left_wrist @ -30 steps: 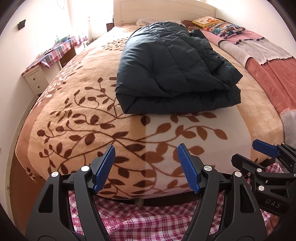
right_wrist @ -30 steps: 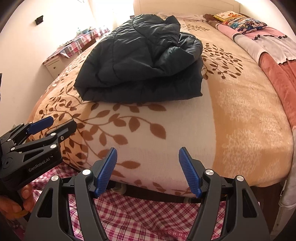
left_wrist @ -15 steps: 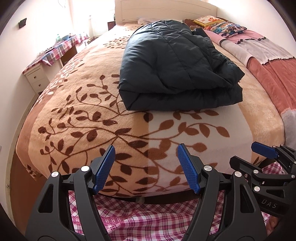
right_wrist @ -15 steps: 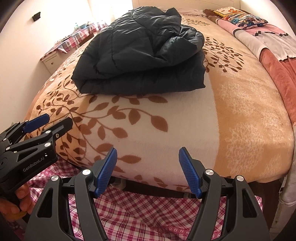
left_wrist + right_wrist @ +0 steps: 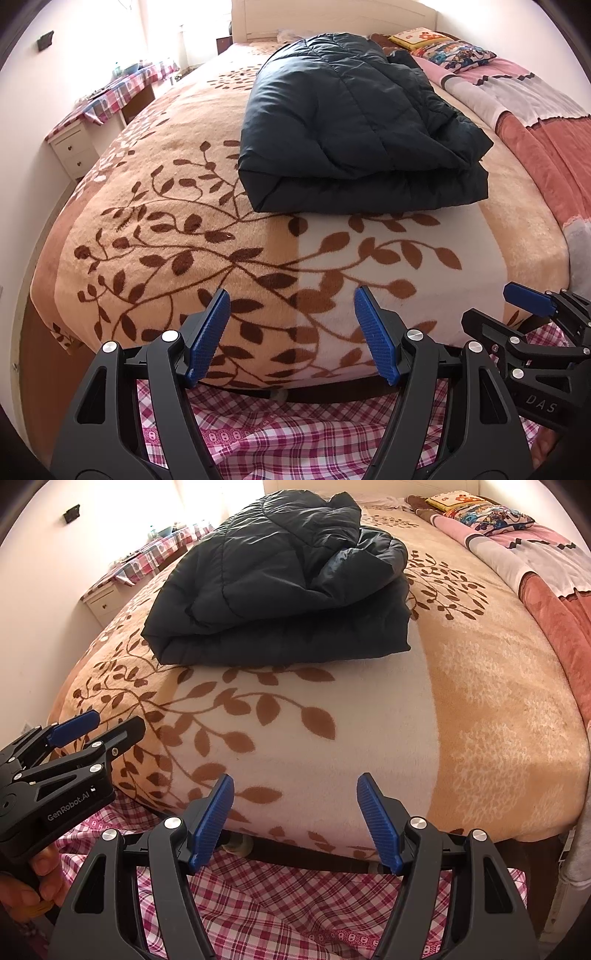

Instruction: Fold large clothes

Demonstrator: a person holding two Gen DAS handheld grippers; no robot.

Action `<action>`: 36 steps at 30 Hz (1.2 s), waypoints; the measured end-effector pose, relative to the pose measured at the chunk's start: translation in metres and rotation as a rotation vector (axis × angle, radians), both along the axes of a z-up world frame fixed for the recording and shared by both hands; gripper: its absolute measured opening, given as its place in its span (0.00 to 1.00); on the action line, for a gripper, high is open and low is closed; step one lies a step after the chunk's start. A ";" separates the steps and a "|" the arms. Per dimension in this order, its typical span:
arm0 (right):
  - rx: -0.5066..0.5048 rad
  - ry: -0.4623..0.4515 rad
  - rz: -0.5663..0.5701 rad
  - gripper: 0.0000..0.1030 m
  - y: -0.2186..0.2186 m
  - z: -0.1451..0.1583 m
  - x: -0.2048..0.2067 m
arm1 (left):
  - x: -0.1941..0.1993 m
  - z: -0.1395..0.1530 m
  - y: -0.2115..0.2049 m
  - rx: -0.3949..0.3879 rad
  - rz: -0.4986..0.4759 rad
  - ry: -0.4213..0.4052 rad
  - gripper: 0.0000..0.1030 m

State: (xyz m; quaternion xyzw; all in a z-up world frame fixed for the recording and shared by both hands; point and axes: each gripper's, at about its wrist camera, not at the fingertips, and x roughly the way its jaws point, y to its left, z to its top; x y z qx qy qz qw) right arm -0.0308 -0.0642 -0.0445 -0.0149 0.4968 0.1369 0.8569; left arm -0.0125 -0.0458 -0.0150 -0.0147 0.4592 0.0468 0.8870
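Note:
A dark navy puffer jacket (image 5: 354,122) lies folded in a thick bundle on the bed's tan leaf-patterned blanket (image 5: 177,236); it also shows in the right wrist view (image 5: 284,579). My left gripper (image 5: 291,336) is open and empty, at the foot edge of the bed, well short of the jacket. My right gripper (image 5: 295,819) is open and empty, beside it at the same edge. Each gripper shows in the other's view: the right one (image 5: 532,306) and the left one (image 5: 96,731).
A pink and grey quilt (image 5: 528,103) and patterned pillows (image 5: 450,51) lie along the bed's right side. A white nightstand (image 5: 74,147) and a checked-cloth table (image 5: 122,92) stand at the left. Pink checked fabric (image 5: 295,915) lies below the grippers.
Both grippers have moved a little forward toward the bed, so the jacket looks nearer. Both stayed open and the jacket has not moved.

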 end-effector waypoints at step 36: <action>0.006 0.022 -0.006 0.66 -0.003 -0.008 0.002 | 0.003 -0.008 0.000 -0.013 0.007 0.034 0.67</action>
